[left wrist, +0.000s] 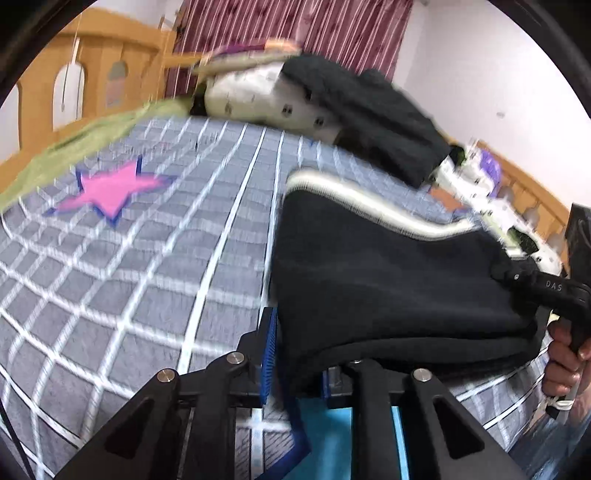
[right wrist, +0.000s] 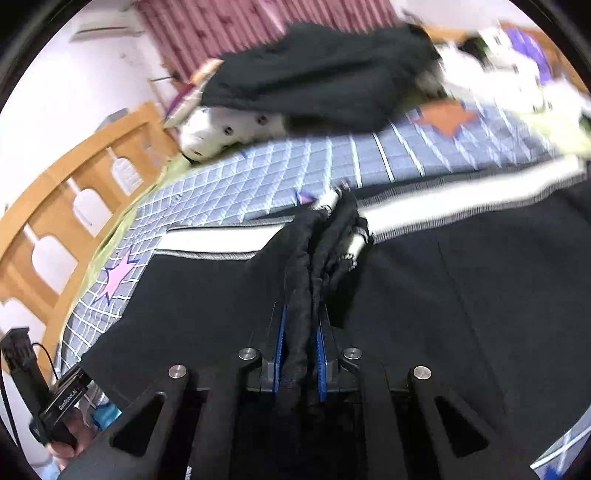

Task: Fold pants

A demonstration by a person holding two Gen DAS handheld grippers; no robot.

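A: Starting on the left, what has the left hand-held gripper (left wrist: 295, 354) got?

B: Its blue pads are nearly closed on the near edge of the black pants (left wrist: 388, 280), which lie on the checked bed (left wrist: 129, 277). A pink star (left wrist: 110, 188) is printed on the cover well to the left of them.

A: Which way do the pants run?

B: Their long axis goes across the bed, left to right. The white-striped waistband (right wrist: 443, 206) marks the far edge in the right wrist view.

A: And the right hand-held gripper (right wrist: 301, 354)?

B: Pinched almost shut on a bunched ridge of the black cloth, which stands up between its pads and points away toward the waistband.

A: Anything beyond?

B: A heap of clothes (right wrist: 325, 77) at the far side, before the red curtain (left wrist: 288, 33).
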